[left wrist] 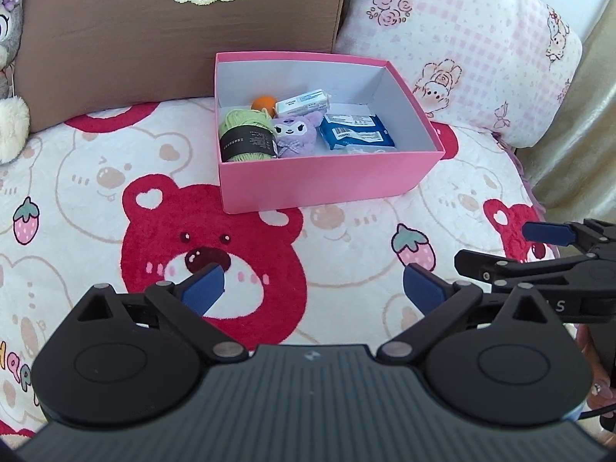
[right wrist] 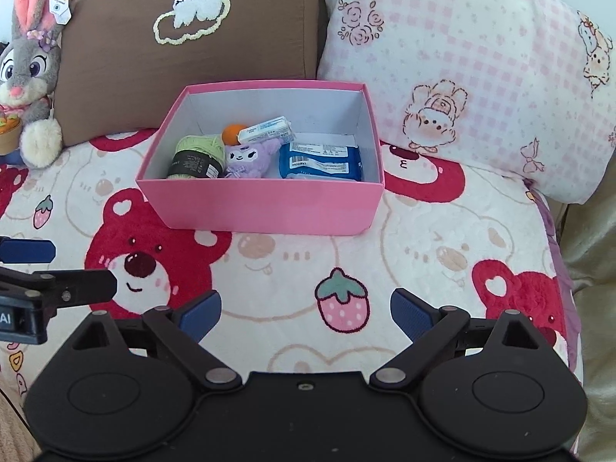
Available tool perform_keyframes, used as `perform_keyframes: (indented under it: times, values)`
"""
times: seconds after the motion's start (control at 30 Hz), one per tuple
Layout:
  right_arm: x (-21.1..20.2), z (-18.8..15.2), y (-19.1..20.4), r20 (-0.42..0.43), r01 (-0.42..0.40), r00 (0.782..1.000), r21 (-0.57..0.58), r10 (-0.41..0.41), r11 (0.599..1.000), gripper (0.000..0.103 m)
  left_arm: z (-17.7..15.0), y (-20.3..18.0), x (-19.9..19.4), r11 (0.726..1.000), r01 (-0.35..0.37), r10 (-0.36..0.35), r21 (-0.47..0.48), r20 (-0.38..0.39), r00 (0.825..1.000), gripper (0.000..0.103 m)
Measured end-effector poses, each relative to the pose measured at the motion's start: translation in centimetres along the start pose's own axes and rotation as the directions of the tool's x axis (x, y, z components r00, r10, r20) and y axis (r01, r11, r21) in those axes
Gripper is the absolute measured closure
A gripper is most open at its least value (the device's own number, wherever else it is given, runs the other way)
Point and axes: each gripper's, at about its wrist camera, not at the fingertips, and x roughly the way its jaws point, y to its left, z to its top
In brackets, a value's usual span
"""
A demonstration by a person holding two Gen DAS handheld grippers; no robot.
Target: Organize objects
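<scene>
A pink box [left wrist: 323, 181] [right wrist: 265, 208] stands open on the bear-print blanket. Inside lie a green yarn ball [left wrist: 246, 136] [right wrist: 198, 156], a purple plush [left wrist: 296, 134] [right wrist: 250, 158], an orange ball [left wrist: 263, 102] [right wrist: 231, 133], a white packet [left wrist: 304, 102] [right wrist: 265, 131] and a blue wipes pack [left wrist: 356, 133] [right wrist: 321, 161]. My left gripper [left wrist: 312, 288] is open and empty, low over the blanket in front of the box. My right gripper [right wrist: 306, 313] is open and empty, beside the left one, also short of the box.
A brown cushion [left wrist: 154, 34] [right wrist: 192, 38] and a pink checked pillow [left wrist: 462, 38] [right wrist: 462, 69] lean behind the box. A grey bunny plush [right wrist: 30, 73] sits at the far left. The blanket [right wrist: 308, 261] ends at the sofa edge [right wrist: 589, 269] on the right.
</scene>
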Motion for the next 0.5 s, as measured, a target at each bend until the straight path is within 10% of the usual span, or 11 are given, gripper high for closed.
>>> perform_keyframes:
  times: [0.5]
  values:
    - [-0.90, -0.04, -0.13, 0.014, -0.037, 0.999, 0.027, 0.036, 0.999, 0.006, -0.14, -0.33, 0.76, 0.991, -0.131, 0.130, -0.014, -0.083, 0.988, 0.000]
